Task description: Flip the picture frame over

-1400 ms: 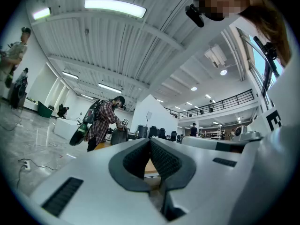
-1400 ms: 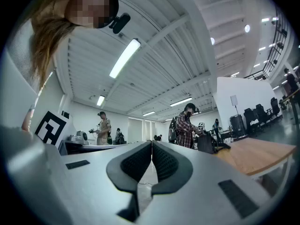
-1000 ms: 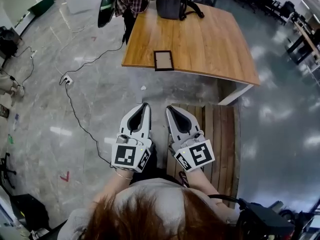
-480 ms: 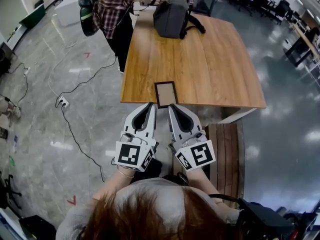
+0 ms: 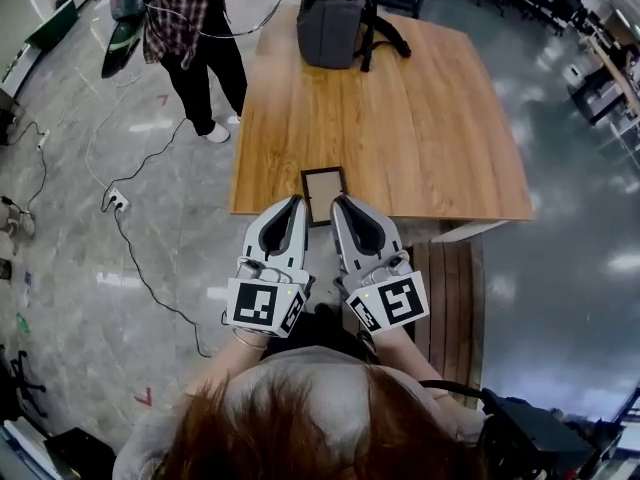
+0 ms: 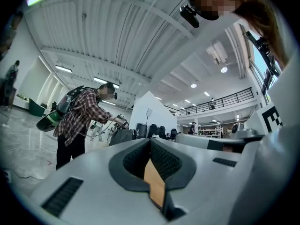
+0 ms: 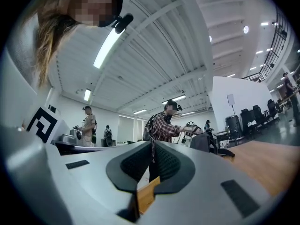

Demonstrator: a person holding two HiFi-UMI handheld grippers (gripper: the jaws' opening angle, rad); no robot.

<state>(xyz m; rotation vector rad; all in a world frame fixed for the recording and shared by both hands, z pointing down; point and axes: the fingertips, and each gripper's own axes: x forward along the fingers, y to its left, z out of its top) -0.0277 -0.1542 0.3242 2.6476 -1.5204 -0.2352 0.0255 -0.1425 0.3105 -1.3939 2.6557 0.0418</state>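
The picture frame (image 5: 323,194), dark-rimmed with a brownish panel, lies flat at the near edge of the wooden table (image 5: 420,118). My left gripper (image 5: 296,201) is shut and holds nothing; its tip is at the table edge just left of the frame's near end. My right gripper (image 5: 337,202) is also shut with nothing in it, its tip at the frame's near right corner. Whether either tip touches the frame cannot be told. Both point level, side by side. The gripper views show the shut left gripper (image 6: 151,139) and right gripper (image 7: 153,142) but not the frame.
A grey bag (image 5: 330,28) stands at the table's far edge. A person in a plaid shirt (image 5: 195,8) stands at the far left corner. A slatted wooden bench (image 5: 450,278) sits low to my right. Cables and a power strip (image 5: 113,201) lie on the floor at left.
The table and frame have drawn much closer as I walked forward. Both grippers went from over the floor to the table's near edge, still shut.
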